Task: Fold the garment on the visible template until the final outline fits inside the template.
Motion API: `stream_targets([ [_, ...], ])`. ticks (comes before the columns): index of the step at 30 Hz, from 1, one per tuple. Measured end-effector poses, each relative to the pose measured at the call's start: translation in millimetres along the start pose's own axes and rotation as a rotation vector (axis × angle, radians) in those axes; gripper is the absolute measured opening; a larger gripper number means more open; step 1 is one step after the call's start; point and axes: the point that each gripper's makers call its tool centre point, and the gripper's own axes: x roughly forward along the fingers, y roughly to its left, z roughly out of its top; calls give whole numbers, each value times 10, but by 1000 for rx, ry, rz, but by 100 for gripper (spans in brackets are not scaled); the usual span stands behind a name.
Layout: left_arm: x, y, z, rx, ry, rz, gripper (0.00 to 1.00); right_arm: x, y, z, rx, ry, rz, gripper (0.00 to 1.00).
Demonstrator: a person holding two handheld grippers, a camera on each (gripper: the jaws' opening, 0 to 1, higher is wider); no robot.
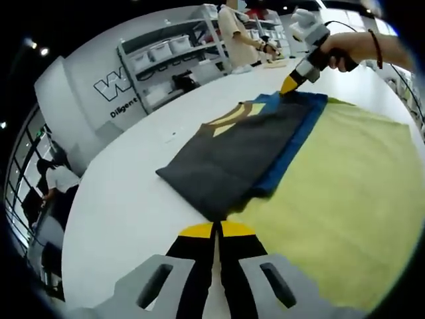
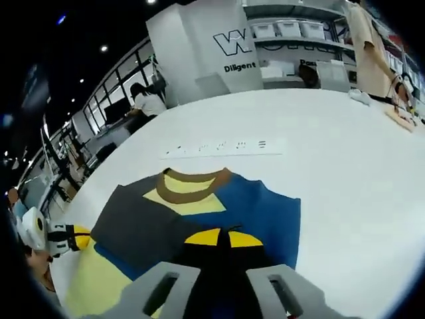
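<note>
A folded garment in dark grey and blue, with a brown collar and a yellow patch, lies flat on the white table, partly over the yellow-green template mat. My left gripper is shut at the garment's near grey corner, its yellow tips touching the cloth. At the far blue corner is my right gripper, held by a hand and pointing down. In the right gripper view its own tips are shut on the blue cloth of the garment. The left gripper shows at the grey edge, beside the mat.
The white table reaches far around the garment. A person stands at its far edge by white shelving with bins. Other people sit at desks beyond the table. A paper strip lies past the collar.
</note>
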Motion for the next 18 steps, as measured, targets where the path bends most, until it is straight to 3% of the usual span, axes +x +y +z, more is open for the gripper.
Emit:
stream_targets([
  [3,-4,1,-2,-1,1,2,0,-68,36,102,-56,-37,9,0],
  [7,-7,0,-2,-2,2,1,0,-15,-119,-26,-115,28,-57,0],
  [12,-18,0,-5,-5,3,-2,0,84,-192,-206,-64,68,-64,0],
  [18,-14,5,-8,-8,6,-2,0,120,-224,-204,-77,62,-75,0],
])
